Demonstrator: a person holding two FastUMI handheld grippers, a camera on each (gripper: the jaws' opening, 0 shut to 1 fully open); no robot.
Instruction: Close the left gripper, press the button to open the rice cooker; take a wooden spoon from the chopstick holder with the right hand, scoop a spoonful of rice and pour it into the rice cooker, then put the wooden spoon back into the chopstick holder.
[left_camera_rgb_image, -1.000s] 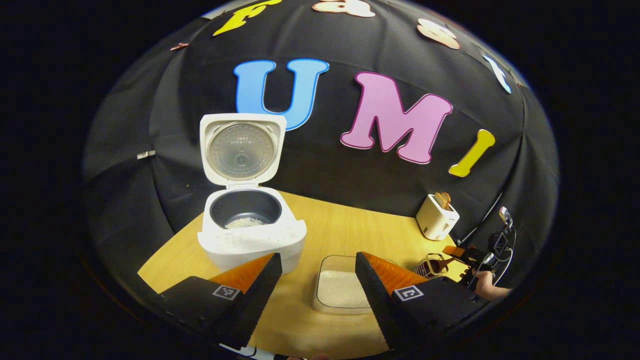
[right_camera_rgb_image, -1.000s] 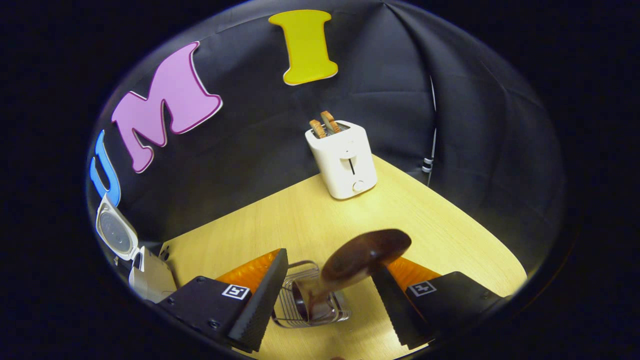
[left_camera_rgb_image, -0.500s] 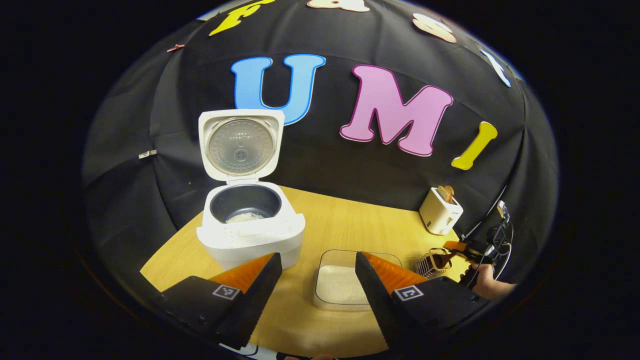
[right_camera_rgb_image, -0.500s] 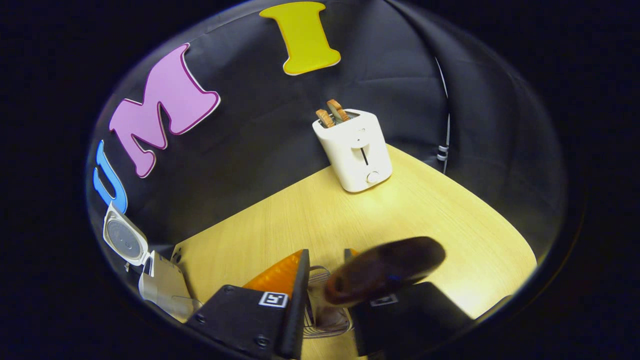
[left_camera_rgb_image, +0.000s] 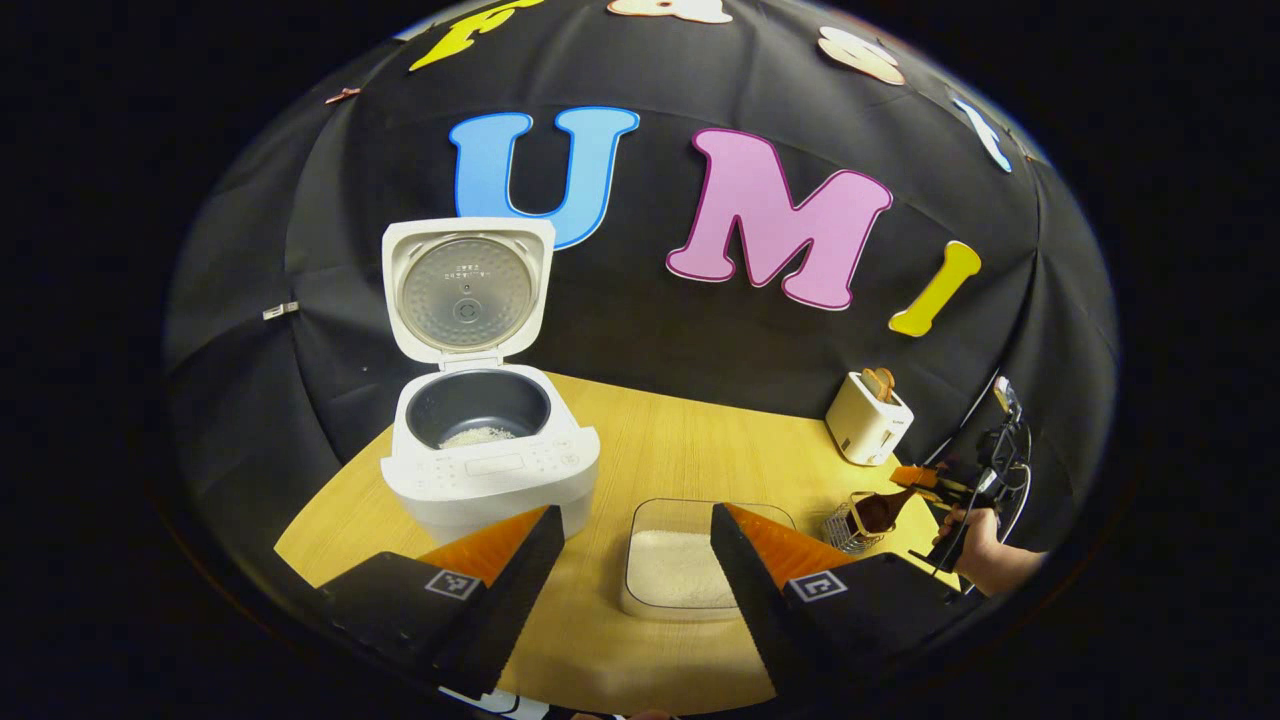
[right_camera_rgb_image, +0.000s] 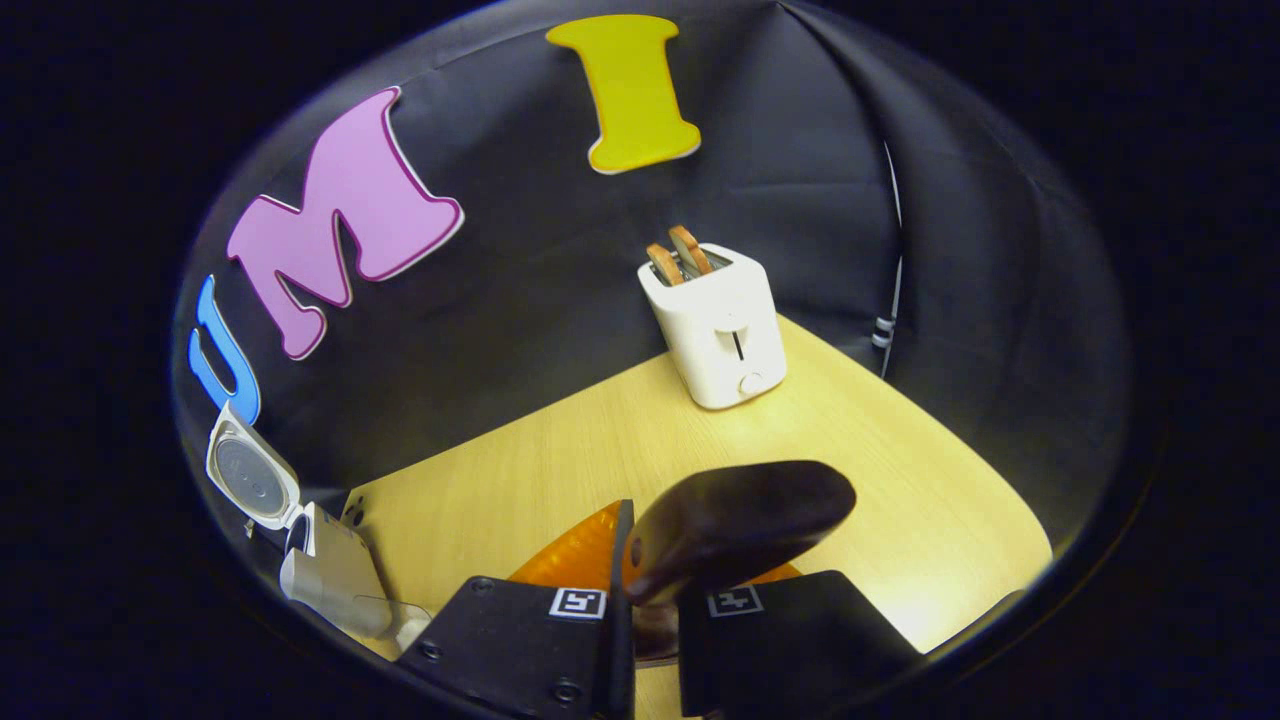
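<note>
I hold the right hand-held gripper (right_camera_rgb_image: 650, 610) closed on the wooden spoon (right_camera_rgb_image: 740, 525); its bowl juts forward at 12 o'clock. The chopstick holder (left_camera_rgb_image: 845, 525) stands at 3 o'clock of the rice tray (left_camera_rgb_image: 680, 570). The left hand-held gripper (left_camera_rgb_image: 635, 560) waits open, clear of the rice cooker (left_camera_rgb_image: 490, 465), whose lid stands raised for pouring.

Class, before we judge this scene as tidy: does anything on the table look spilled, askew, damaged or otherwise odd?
Nothing stands out. The rice cooker stands open with rice inside its pot, the clear rice container sits flat, and the toaster is upright. The right gripper has its jaws on the wooden spoon.
</note>
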